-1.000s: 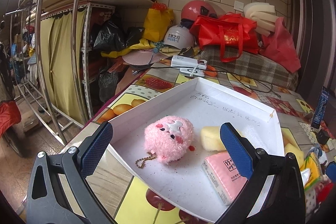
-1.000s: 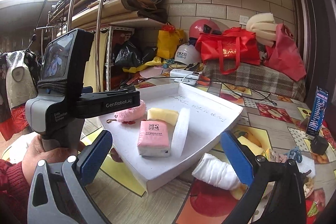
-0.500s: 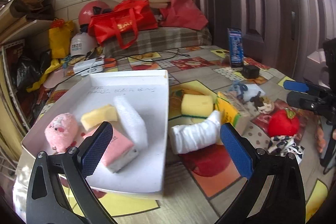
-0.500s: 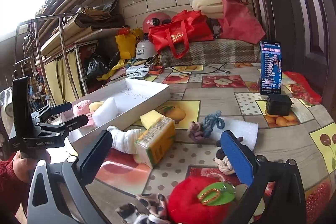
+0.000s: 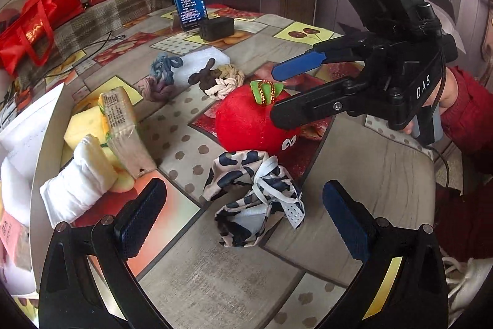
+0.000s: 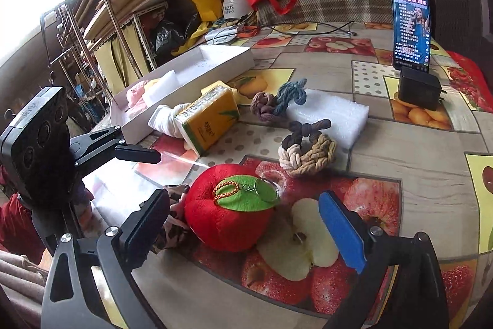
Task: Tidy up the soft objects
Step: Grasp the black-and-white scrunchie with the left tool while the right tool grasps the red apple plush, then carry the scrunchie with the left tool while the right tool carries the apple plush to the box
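While both grippers hang over the fruit-print tablecloth (image 6: 385, 144), we note the right gripper (image 6: 246, 221) pointing down at a red plush apple (image 6: 228, 218). Its jaws have just been closing a little, yet they stand spread, one on each side of the apple, and neither pad presses on it. From the left wrist view the same apple (image 5: 246, 122) sits between the right gripper's fingers (image 5: 295, 63).

Our left gripper (image 5: 243, 218) is also spread wide and holds nothing; a crumpled black-and-white patterned cloth (image 5: 252, 199) lies on the table between its jaws, just beside the apple.

Near the apple we see a braided rope knot in tan and brown (image 6: 308, 150), a second rope knot in blue and mauve (image 6: 277, 100), and a white foam block (image 6: 329, 113) touching both. A yellow tissue pack (image 6: 209, 119) leans on a rolled white cloth (image 6: 163, 119) beside the white tray (image 6: 228, 63), which holds a pink plush (image 6: 135, 91) and a white foam piece (image 6: 163, 85). A phone (image 6: 409, 23) stands upright behind a black charger block (image 6: 419, 91).
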Motion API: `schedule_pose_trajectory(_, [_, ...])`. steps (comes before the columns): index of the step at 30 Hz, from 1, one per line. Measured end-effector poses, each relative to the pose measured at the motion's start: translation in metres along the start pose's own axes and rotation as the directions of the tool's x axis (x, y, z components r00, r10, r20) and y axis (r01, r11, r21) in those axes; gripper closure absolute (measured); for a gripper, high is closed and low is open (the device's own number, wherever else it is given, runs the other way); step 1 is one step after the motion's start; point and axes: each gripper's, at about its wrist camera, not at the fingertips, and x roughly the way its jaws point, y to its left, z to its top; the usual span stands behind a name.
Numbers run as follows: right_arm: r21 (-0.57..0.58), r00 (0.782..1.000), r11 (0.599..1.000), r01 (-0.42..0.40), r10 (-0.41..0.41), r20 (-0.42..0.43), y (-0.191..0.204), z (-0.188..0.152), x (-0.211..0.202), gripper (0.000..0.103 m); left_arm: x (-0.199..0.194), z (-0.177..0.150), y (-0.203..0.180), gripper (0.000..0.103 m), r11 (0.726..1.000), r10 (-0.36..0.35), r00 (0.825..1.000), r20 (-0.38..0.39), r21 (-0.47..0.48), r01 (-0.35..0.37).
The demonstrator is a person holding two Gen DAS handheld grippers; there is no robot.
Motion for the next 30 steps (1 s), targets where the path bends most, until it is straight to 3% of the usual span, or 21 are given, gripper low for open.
schedule_pose_trajectory(3, [0.002, 0.997, 1.0, -0.009, 0.009, -0.076, -0.001, 0.0, 0.014, 0.022, 0.009, 0.003, 0.0, 0.001, 1.0, -0.011, 1.0, -0.029, -0.009, 0.011])
schedule_pose_trajectory(6, [0.007, 0.996, 1.0, -0.022, 0.023, -0.087, -0.002, 0.004, 0.019, 0.022, 0.017, 0.005, 0.001, 0.01, 1.0, -0.025, 0.998, -0.066, -0.014, 0.024])
schedule_pose_trajectory(10, [-0.029, 0.993, 0.999, -0.04, 0.036, -0.113, 0.008, 0.007, 0.029, 0.029, 0.022, 0.005, -0.003, 0.03, 0.999, -0.033, 0.996, -0.088, 0.006, 0.034])
schedule_pose_trajectory(11, [-0.042, 0.992, 0.998, -0.044, 0.038, -0.117, 0.01, 0.009, 0.031, 0.035, 0.02, 0.004, -0.003, 0.04, 0.999, -0.031, 0.996, -0.082, 0.01, 0.032])
schedule_pose_trajectory(12, [-0.053, 0.991, 0.997, -0.051, 0.043, -0.127, 0.013, 0.008, 0.033, 0.044, 0.019, 0.004, -0.003, 0.044, 1.0, -0.028, 0.997, -0.076, 0.008, 0.029])
schedule_pose_trajectory(14, [-0.069, 0.993, 0.996, -0.048, 0.04, -0.114, 0.014, 0.01, 0.032, 0.045, 0.017, 0.004, 0.001, 0.053, 0.999, -0.036, 0.997, -0.064, -0.008, 0.036])
schedule_pose_trajectory(18, [-0.067, 0.999, 0.997, -0.029, 0.026, -0.038, 0.013, 0.01, 0.017, 0.046, 0.007, 0.004, 0.009, 0.055, 0.998, -0.036, 0.999, -0.006, -0.049, 0.036])
schedule_pose_trajectory(22, [-0.057, 0.996, 0.998, 0.018, -0.013, 0.09, 0.012, 0.01, -0.003, 0.046, -0.011, 0.002, 0.015, 0.055, 0.995, 0.057, 0.995, 0.083, -0.086, -0.05])
schedule_pose_trajectory(24, [-0.063, 0.983, 0.995, 0.073, -0.061, 0.174, 0.015, 0.011, -0.012, 0.046, -0.027, -0.001, 0.019, 0.055, 0.988, 0.136, 0.978, 0.157, -0.1, -0.122])
schedule_pose_trajectory(27, [-0.044, 0.949, 0.987, 0.154, -0.135, 0.283, 0.014, 0.013, -0.022, 0.046, -0.049, -0.011, 0.03, 0.054, 0.957, 0.281, 0.928, 0.246, -0.146, -0.251])
schedule_pose_trajectory(30, [-0.015, 0.921, 0.976, 0.218, -0.2, 0.333, 0.012, 0.017, -0.025, 0.046, -0.068, -0.025, 0.046, 0.054, 0.91, 0.408, 0.87, 0.276, -0.206, -0.361])
